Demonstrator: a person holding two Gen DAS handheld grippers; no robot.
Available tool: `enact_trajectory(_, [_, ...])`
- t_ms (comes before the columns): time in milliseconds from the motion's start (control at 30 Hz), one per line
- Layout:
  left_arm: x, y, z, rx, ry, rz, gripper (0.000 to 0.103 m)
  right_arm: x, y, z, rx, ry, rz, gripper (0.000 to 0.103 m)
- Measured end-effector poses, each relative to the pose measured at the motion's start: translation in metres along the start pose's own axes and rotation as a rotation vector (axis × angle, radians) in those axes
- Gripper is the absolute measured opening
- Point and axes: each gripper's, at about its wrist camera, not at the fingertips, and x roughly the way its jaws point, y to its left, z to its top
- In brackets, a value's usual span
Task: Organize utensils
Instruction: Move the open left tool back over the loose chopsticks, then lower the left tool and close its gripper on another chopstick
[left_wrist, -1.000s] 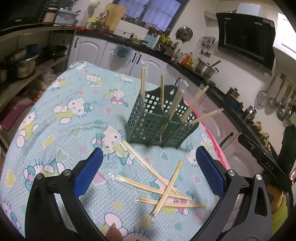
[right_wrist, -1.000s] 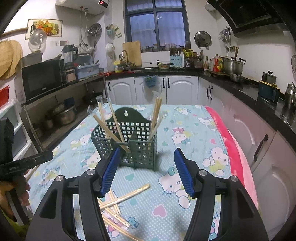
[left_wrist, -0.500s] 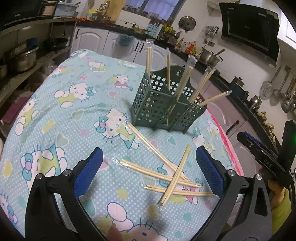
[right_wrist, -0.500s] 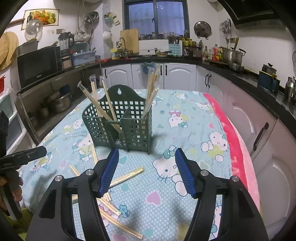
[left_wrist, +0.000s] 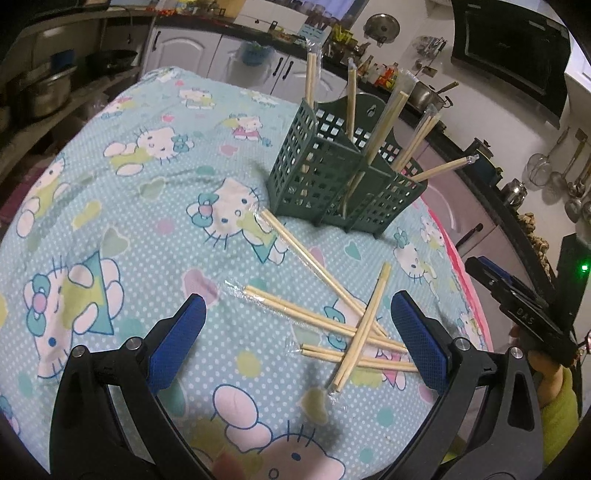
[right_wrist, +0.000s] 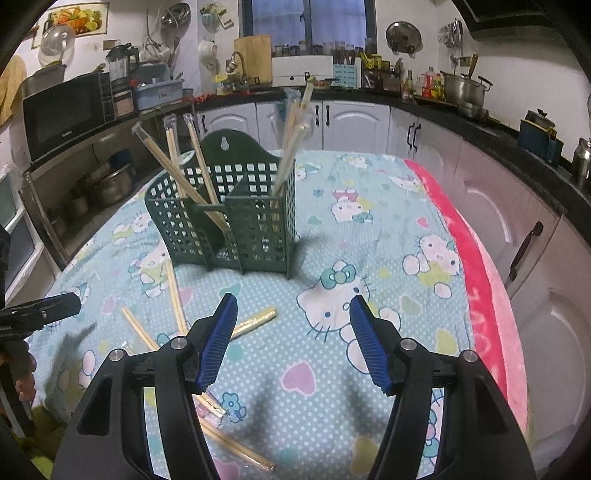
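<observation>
With both grippers spread and empty, we should lower the left gripper (left_wrist: 295, 332) squarely over one wrapped chopstick pair (left_wrist: 314, 317) just ahead, avoiding the crossed ones; the right gripper (right_wrist: 291, 339) waits.

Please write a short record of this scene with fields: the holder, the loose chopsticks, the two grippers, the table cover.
holder: green basket, upright, wrapped chopsticks standing in it
loose chopsticks: four wrapped pairs lying crossed on the cloth
left hand-held gripper: open, empty, above the loose chopsticks
right hand-held gripper: open, empty
table cover: blue cartoon-cat cloth
</observation>
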Motion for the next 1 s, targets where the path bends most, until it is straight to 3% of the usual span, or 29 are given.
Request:
enact_trajectory(200, [0.009, 0.007, -0.006, -0.033, 0.046, -0.02, 0.092, 0.012, -0.002, -0.006, 0.003, 0.041, 0.008, 0.061])
enact_trajectory(567, [0.033, 0.009, -0.018, -0.094, 0.144, -0.106, 0.061, 0.031, 0.004, -0.014, 0.0, 0.101, 0.044, 0.057])
enact_trajectory(1000, [0.059, 0.026, -0.003, -0.184, 0.163, -0.096, 0.059, 0.074, 0.013, -0.008, 0.062, 0.204, 0.116, 0.048])
